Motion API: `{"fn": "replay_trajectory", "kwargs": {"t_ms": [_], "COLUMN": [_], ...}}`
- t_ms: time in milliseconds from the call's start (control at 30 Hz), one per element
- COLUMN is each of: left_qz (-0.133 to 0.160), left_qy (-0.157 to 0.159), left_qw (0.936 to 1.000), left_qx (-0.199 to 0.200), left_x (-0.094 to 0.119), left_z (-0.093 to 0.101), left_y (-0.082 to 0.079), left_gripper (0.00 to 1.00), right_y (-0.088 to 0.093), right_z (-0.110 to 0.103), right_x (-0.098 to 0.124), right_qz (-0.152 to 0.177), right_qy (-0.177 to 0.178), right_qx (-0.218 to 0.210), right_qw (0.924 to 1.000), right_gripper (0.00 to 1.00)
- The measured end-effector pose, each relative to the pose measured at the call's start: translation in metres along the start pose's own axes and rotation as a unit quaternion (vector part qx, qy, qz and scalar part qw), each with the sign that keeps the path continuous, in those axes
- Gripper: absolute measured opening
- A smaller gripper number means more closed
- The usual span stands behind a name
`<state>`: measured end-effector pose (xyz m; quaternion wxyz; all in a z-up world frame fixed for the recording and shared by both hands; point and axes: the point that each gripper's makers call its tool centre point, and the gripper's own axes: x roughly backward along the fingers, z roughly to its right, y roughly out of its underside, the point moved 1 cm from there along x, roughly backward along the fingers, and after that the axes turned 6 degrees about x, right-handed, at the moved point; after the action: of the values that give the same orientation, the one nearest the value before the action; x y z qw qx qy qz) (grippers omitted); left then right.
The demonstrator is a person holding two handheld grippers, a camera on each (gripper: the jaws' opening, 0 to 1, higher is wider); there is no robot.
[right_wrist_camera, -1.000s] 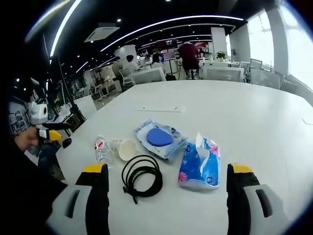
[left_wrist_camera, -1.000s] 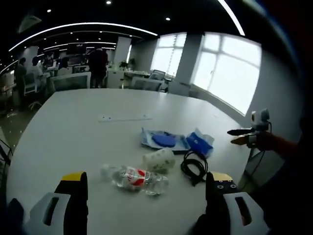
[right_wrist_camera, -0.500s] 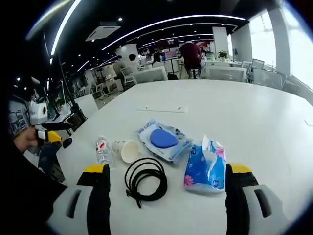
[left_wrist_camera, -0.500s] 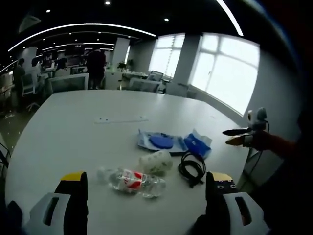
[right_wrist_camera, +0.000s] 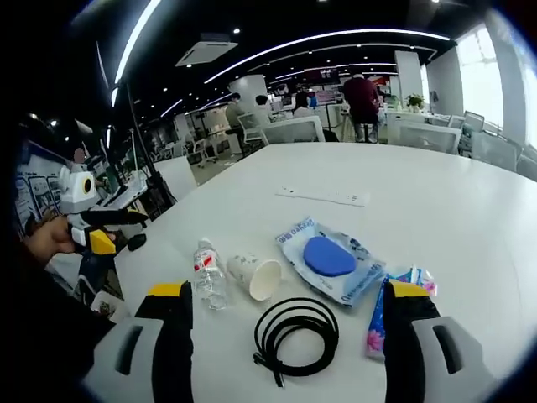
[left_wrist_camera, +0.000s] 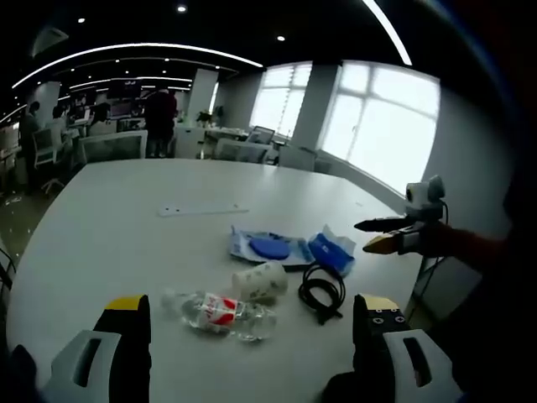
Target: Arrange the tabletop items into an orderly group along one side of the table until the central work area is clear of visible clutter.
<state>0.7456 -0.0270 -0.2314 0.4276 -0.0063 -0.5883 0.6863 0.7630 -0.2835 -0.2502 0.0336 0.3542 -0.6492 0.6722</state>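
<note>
Right gripper (right_wrist_camera: 281,315) has swung left; tissue pack (right_wrist_camera: 375,323) now at its jaw.

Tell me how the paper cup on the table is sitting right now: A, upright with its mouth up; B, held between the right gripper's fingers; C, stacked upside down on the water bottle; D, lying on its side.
D: the paper cup lies on its side on the white table, open mouth showing, beside the plastic water bottle, which also lies flat.
</note>
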Motion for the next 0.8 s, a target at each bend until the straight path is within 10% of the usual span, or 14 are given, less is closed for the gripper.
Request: {"fn": "replay_trajectory", "kwargs": {"t_ms": [800], "left_qz": [0.015], "left_qy": [-0.009], "left_qw": [0.9997], "left_qx": [-0.017], "left_x": [0.011], "left_z": [-0.012], "left_y": [-0.003], "left_gripper": [1.00], "right_y": [-0.043], "right_z": [-0.086], "right_x": [-0.065], "right_qz": [-0.003], "right_qy": [-0.096], "right_qx": [0.050], "right_qw": [0.9942], "right_gripper": [0.76]}}
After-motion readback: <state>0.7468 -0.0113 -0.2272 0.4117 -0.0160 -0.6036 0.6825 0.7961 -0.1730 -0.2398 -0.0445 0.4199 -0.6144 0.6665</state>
